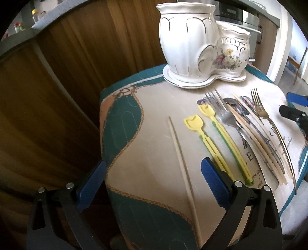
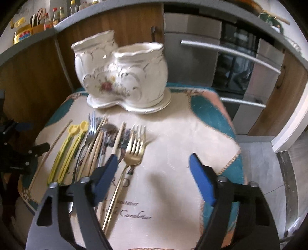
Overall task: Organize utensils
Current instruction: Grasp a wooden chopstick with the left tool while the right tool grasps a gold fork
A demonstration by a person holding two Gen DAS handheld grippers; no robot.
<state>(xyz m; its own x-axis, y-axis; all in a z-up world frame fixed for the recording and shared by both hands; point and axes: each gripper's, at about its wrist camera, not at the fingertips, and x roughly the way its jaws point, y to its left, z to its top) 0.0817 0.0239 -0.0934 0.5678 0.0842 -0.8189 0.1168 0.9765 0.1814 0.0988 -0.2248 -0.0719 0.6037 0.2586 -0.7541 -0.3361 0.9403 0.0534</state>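
Observation:
A white two-pot ceramic utensil holder (image 1: 200,46) (image 2: 123,77) stands empty at the far side of a cloth-covered stool (image 1: 150,146). Utensils lie in a row in front of it: a single wooden chopstick (image 1: 182,169), two yellow tulip-shaped sticks (image 1: 209,140) (image 2: 65,152), a silver fork (image 1: 225,115), several wooden chopsticks (image 1: 256,142) and a gold fork (image 1: 273,130) (image 2: 130,159). My left gripper (image 1: 154,184) is open above the single chopstick. My right gripper (image 2: 154,178) is open, its left finger just above the gold fork's handle.
Wooden cabinet fronts (image 1: 57,96) stand behind and left of the stool. A steel oven front with bar handles (image 2: 231,57) is at the right. Bottles (image 2: 48,17) sit on a shelf at the upper left. Grey floor (image 2: 269,173) lies to the right.

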